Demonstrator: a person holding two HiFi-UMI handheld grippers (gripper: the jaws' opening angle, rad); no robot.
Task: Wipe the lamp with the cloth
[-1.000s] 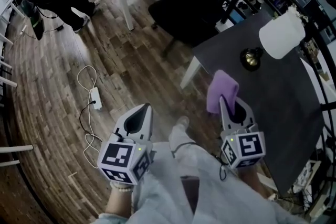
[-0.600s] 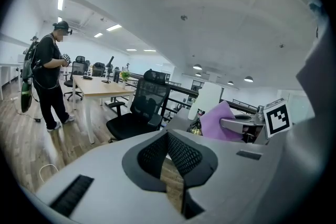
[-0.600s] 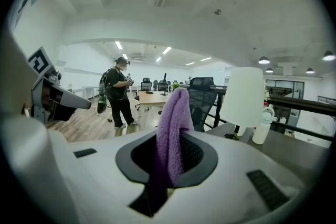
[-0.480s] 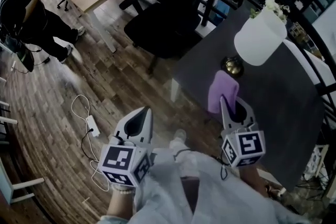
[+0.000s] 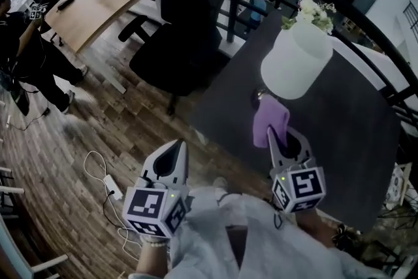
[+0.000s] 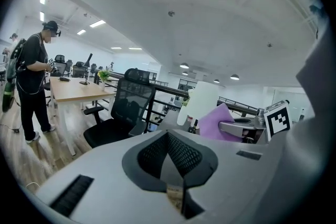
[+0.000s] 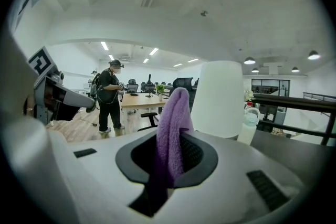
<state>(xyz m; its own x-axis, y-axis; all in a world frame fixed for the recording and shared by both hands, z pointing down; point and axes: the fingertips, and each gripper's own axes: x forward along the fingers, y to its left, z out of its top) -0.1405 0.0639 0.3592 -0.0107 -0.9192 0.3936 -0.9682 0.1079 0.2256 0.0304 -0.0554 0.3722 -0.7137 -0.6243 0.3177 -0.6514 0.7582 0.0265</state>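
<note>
The lamp has a white shade [image 5: 296, 61] and stands on the dark grey table [image 5: 353, 134]; its brass base is mostly hidden behind the cloth. My right gripper [image 5: 275, 135] is shut on the purple cloth [image 5: 269, 118], which sticks up just short of the lamp. In the right gripper view the cloth [image 7: 171, 131] rises between the jaws with the shade [image 7: 220, 98] close behind it. My left gripper [image 5: 176, 148] hangs shut and empty over the wooden floor, left of the table. The left gripper view shows the shade [image 6: 199, 103] and the cloth [image 6: 216, 123] to its right.
A black office chair [image 5: 179, 42] stands at the table's left edge. White flowers [image 5: 311, 13] sit behind the shade, and a white bottle [image 7: 248, 124] beside it. A wooden desk [image 5: 91, 6] and a standing person [image 5: 29, 42] are far left. A cable and adapter [image 5: 110, 183] lie on the floor.
The head view has swung toward the table: lamp and chair now sit lower and closer. My right gripper with the cloth stands nearer the lamp. The left gripper has held its place.
</note>
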